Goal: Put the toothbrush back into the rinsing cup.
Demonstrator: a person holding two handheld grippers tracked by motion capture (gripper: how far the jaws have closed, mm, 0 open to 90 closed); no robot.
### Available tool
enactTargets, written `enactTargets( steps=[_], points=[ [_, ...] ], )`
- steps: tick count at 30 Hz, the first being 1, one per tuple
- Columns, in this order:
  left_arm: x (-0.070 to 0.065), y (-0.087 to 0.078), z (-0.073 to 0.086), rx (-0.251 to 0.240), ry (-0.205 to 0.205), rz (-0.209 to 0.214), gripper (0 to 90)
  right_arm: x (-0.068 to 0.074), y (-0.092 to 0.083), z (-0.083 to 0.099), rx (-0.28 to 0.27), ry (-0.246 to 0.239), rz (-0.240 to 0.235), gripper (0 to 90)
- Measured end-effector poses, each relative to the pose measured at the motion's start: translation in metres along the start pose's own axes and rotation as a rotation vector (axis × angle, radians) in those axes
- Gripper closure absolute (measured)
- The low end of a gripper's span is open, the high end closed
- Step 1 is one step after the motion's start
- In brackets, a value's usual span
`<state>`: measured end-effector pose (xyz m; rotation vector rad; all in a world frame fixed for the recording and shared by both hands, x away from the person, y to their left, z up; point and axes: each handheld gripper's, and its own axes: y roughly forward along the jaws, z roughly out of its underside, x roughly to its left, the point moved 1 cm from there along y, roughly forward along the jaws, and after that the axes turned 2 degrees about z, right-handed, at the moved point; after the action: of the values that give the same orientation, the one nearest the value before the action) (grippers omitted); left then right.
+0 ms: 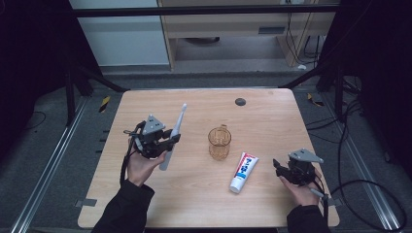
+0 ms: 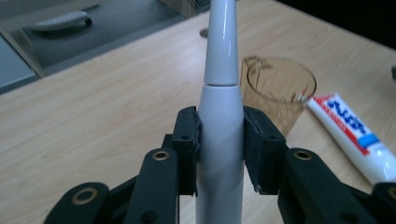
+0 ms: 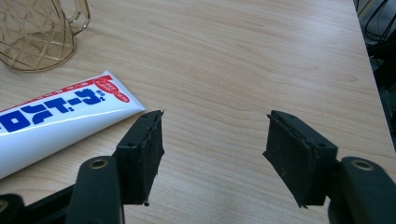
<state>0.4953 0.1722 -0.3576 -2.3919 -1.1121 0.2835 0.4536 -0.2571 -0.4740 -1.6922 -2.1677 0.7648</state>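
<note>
Counter [image 1: 204,204]: pale wood-grain top, rectangular, with a small dark round disc [image 1: 240,101] set near its far edge.

Left claw [image 1: 171,140]: black, two-jawed, with a grey three-cornered plate on top, carried in the person's left hand [image 1: 141,165] over the left half of the counter. Its pads are clamped on either side of the toothbrush handle; the left claw's own view shows both pads pressed flat against the white body.

Right claw [image 1: 277,167]: same build, held in the right hand [image 1: 301,191] near the counter's right front corner. Jaws stand well apart with bare wood between them and nothing gripped. The near jaw lies just beside the flat end of the toothpaste tube, not touching it.

Electric toothbrush [image 1: 174,136]: white, long, slim neck pointing away toward the far edge, lifted clear of the counter in the left claw.

Toothpaste tube [image 1: 244,171]: white with red and blue lettering, lying flat between cup and right claw, cap toward the front.

Cup [image 1: 219,143]: clear amber plastic, handled, upright at centre, just beyond the tube.
</note>
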Motion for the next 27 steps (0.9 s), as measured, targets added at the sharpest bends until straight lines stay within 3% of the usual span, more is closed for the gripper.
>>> enactTargets(
  steps=[1,9,19,27],
  points=[
    [0.001,0.002,-0.005,-0.029,-0.007,-0.011,67.4,0.0,0.001,0.0,-0.003,-0.003,0.001,35.3],
    [0.004,0.016,-0.018,-0.127,-0.029,-0.034,67.4,0.001,0.003,0.001,-0.005,-0.007,0.0,33.6],
    [0.006,0.037,-0.029,-0.199,-0.055,-0.051,67.4,0.001,0.005,0.003,-0.006,-0.014,0.004,32.3],
    [-0.002,0.052,-0.041,-0.257,-0.06,-0.049,67.4,0.0,0.006,0.004,-0.009,-0.011,-0.003,30.3]
  ],
)
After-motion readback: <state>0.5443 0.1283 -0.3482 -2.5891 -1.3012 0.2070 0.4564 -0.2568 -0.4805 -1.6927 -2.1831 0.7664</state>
